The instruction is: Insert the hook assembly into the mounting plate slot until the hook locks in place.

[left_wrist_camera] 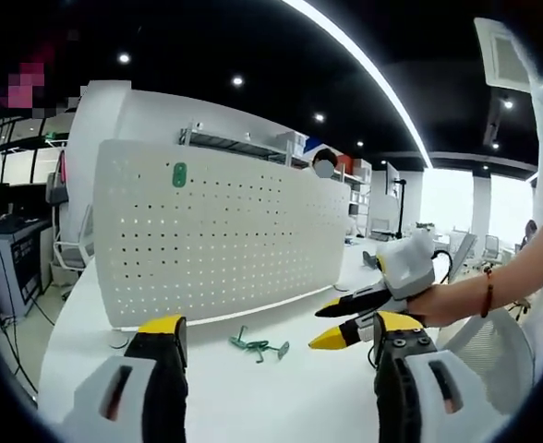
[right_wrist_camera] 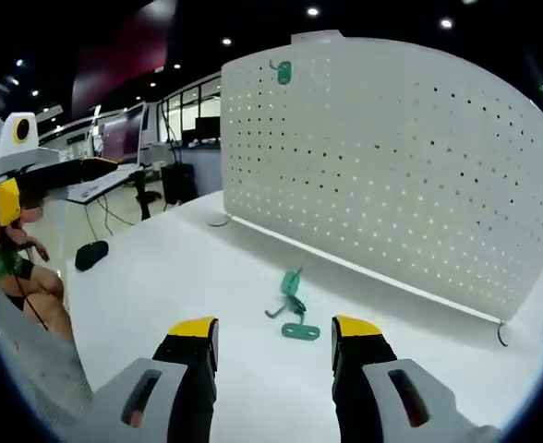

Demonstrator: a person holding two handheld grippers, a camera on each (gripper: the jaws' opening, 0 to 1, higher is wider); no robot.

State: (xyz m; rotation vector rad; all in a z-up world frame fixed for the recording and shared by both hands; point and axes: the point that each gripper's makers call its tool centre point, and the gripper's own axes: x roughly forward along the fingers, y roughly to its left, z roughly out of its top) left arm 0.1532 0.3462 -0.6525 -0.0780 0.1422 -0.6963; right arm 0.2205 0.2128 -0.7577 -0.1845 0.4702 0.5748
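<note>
A white pegboard (left_wrist_camera: 216,231) stands upright on the white table (left_wrist_camera: 281,397), with one green hook (left_wrist_camera: 179,173) seated near its top left. Loose green hook pieces (left_wrist_camera: 258,347) lie on the table in front of it. My left gripper (left_wrist_camera: 279,325) is open and empty, hovering short of them. The right gripper (left_wrist_camera: 329,325) comes in from the right, jaws apart, just right of the pieces. In the right gripper view the right gripper (right_wrist_camera: 276,328) is open with the green pieces (right_wrist_camera: 293,309) lying just beyond its tips, the pegboard (right_wrist_camera: 392,157) behind and the mounted hook (right_wrist_camera: 283,71) high up. The left gripper (right_wrist_camera: 87,171) shows at far left.
A hand with a bracelet (left_wrist_camera: 487,291) holds the right gripper. The table edge (right_wrist_camera: 114,305) runs down the left, with a person (right_wrist_camera: 13,268) sitting beyond it. Desks, chairs and monitors (left_wrist_camera: 4,231) fill the room behind. A cable loop (right_wrist_camera: 218,221) lies at the board's foot.
</note>
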